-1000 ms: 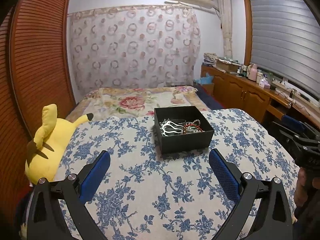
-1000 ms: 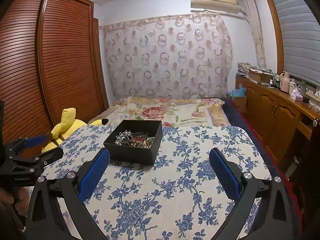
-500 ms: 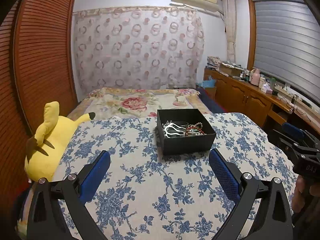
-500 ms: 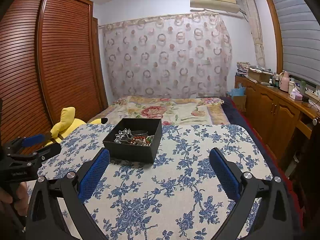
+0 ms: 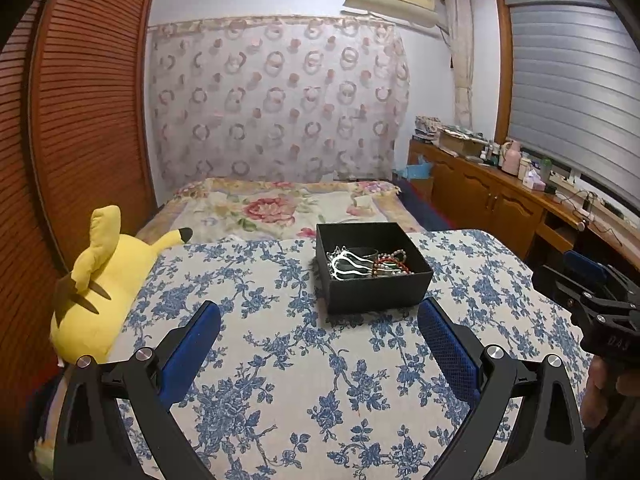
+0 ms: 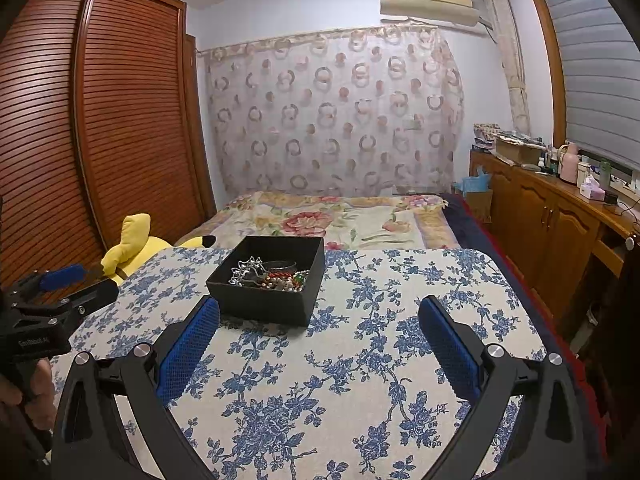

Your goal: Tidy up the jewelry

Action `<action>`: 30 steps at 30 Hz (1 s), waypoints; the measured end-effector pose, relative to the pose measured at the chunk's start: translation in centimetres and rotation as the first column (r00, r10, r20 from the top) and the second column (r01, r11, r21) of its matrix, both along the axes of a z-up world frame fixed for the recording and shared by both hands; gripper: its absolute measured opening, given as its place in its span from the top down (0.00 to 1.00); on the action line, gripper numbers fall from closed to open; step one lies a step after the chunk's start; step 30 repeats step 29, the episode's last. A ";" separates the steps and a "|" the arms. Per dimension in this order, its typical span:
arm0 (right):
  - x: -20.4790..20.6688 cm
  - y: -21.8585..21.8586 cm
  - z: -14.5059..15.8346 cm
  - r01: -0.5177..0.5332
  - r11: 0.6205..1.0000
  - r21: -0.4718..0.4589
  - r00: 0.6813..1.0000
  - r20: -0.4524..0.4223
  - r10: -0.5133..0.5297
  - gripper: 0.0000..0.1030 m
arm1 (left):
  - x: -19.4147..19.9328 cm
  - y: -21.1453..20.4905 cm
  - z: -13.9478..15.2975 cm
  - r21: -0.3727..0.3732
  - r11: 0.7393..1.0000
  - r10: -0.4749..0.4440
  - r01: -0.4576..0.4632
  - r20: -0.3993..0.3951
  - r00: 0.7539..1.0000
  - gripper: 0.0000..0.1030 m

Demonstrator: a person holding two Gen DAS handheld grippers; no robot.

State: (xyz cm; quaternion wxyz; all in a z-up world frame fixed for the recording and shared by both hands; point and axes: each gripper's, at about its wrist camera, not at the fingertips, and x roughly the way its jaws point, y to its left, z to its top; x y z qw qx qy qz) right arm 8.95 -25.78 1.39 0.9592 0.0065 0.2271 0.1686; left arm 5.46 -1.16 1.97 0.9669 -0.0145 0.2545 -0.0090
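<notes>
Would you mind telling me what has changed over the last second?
Both grippers, left and right, eased slightly toward the black box, which shows a little larger in both views. Nothing was grasped or released. Both stay open and empty; the jewelry remains inside.

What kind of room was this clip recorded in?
Most likely a home bedroom. A bed with a floral cover lies beyond the table, a louvred wooden wardrobe lines the wall, and a yellow plush toy sits beside the table. The black jewelry box rests on the blue-flowered tablecloth.
</notes>
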 end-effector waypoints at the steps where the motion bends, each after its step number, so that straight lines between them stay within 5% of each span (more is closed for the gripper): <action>1: 0.0 0.0 0.0 0.000 1.000 0.000 1.000 0.000 0.000 0.02 | 0.0 0.0 0.1 -0.002 1.000 0.000 0.000 0.001 1.000 0.08; 30: 0.0 0.1 -0.1 0.000 1.000 0.002 1.000 0.000 0.000 0.02 | -0.1 -0.1 0.7 0.001 1.000 -0.004 0.004 0.011 1.000 0.08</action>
